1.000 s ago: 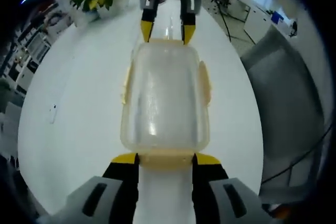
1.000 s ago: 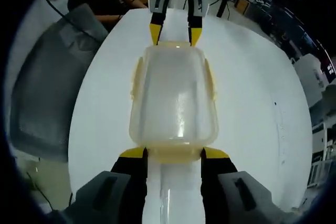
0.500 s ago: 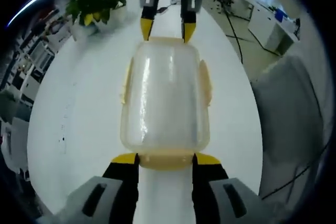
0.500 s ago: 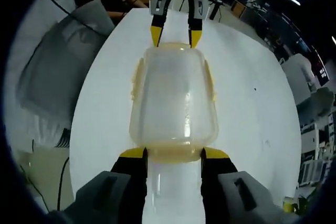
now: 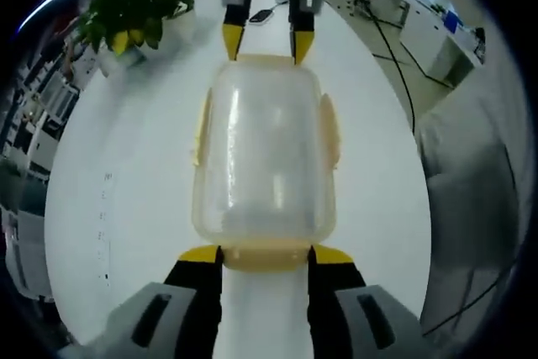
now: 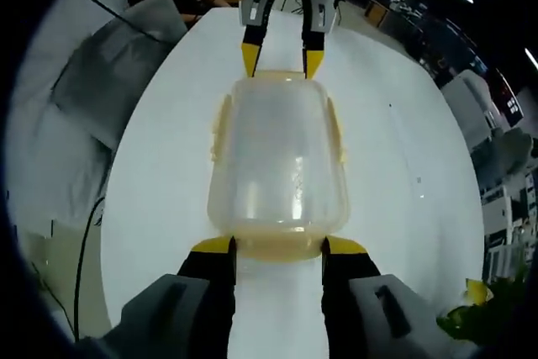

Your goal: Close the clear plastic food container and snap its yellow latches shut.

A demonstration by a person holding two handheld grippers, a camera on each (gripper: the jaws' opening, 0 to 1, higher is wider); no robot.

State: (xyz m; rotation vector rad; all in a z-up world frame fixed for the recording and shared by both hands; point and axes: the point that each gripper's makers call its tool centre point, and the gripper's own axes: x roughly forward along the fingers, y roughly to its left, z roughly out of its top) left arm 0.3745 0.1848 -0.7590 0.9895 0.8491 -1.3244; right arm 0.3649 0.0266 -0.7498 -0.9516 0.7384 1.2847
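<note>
Both views have swung round, yet the clear plastic food container with yellow latches (image 5: pixel 265 153) sits unchanged between left claw (image 5: pixel 265 256) and right claw (image 6: pixel 278 247), each spread apart at an end latch; uneven pressure could skid it across the white counter (image 5: pixel 126 166).

No legible text, label, brand, number or sign is present in either view. Small dark marks on the white table (image 5: pixel 101 208) are too small to read, and the clear container (image 5: pixel 265 157) carries no readable print.

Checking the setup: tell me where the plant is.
In the left gripper view the plant stands upper left on the white table, left of the right gripper.
</note>
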